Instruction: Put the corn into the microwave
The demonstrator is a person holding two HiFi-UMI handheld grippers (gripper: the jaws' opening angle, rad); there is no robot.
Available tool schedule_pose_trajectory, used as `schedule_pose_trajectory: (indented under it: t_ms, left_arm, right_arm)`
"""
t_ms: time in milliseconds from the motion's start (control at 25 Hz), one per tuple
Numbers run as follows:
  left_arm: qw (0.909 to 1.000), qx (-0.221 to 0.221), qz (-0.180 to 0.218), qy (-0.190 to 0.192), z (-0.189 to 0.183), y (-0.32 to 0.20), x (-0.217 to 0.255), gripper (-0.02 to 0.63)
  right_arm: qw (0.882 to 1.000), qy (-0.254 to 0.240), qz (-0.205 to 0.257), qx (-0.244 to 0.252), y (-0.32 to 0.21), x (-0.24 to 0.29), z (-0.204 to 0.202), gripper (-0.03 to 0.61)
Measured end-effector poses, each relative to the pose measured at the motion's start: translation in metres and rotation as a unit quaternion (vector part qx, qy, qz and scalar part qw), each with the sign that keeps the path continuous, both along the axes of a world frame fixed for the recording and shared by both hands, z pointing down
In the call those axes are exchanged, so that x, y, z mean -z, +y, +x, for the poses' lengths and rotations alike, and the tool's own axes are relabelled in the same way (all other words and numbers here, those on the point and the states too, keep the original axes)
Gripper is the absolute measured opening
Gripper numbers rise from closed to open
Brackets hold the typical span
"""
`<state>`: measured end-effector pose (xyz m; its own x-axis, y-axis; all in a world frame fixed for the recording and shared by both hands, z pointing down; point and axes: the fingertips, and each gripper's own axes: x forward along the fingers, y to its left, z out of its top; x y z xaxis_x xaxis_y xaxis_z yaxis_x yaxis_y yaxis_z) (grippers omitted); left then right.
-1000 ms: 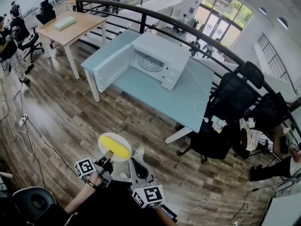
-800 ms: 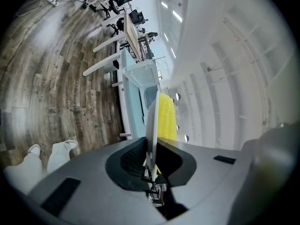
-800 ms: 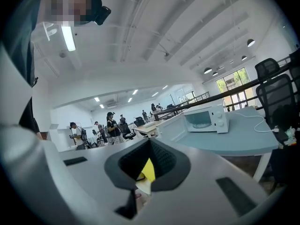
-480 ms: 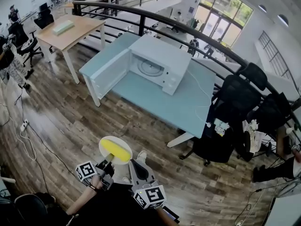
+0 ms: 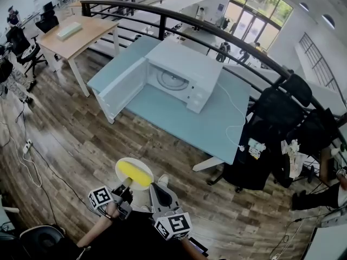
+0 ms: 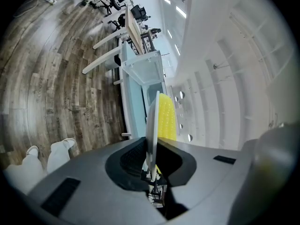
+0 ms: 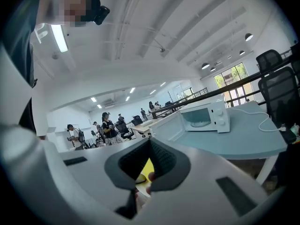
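**Corn** (image 5: 134, 172): 1 yellow cob, lying across the middle of a round white plate (image 5: 121, 167). Held in the air over the wood floor (image 5: 65, 140), well short of the table's near edge.

**Plate:** holds the cob only. The near rim is pinched by the left gripper (image 5: 126, 187), pads pressed on either face. In the left gripper view the plate shows edge-on and upright between the jaws, w/ the cob on its right face.

**Right gripper** (image 5: 154, 190): just beside the left one, right of the plate. Pads are pressed together at the tips w/ nothing between them. Only a sliver of yellow shows through the gap behind the pads.

**Microwave** (image 5: 187, 69): white, on a pale blue table (image 5: 179, 118), toward its far left corner. The door (image 5: 120, 88) is swung wide to the left, and the cavity shows a glass turntable (image 5: 172, 80). A white cable (image 5: 233, 112) runs across the tabletop toward the right edge.

**Surrounds:**
- Wooden desk (image 5: 76, 37) to the far left.
- Black office chairs (image 5: 276, 112) at the table's right end.
- Dark curved railing (image 5: 217, 34) behind.

**Hard to make out:**
- The person's arms are cut off at the bottom edge.
- Items on the chairs are too small to name.
- Bkgd people are tiny.
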<state>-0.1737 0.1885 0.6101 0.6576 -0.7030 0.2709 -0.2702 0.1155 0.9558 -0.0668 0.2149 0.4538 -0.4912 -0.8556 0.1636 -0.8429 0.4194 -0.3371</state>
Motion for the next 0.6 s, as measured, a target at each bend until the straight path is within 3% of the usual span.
schedule_pose_trajectory:
  t_ms: [600]
  left_arm:
    - [0.9998, 0.015, 0.013, -0.005, 0.031, -0.078, 0.019, 0.032]
  right_arm:
    - [1.000, -0.008, 0.006, 0.001, -0.082, 0.013, 0.042, 0.009]
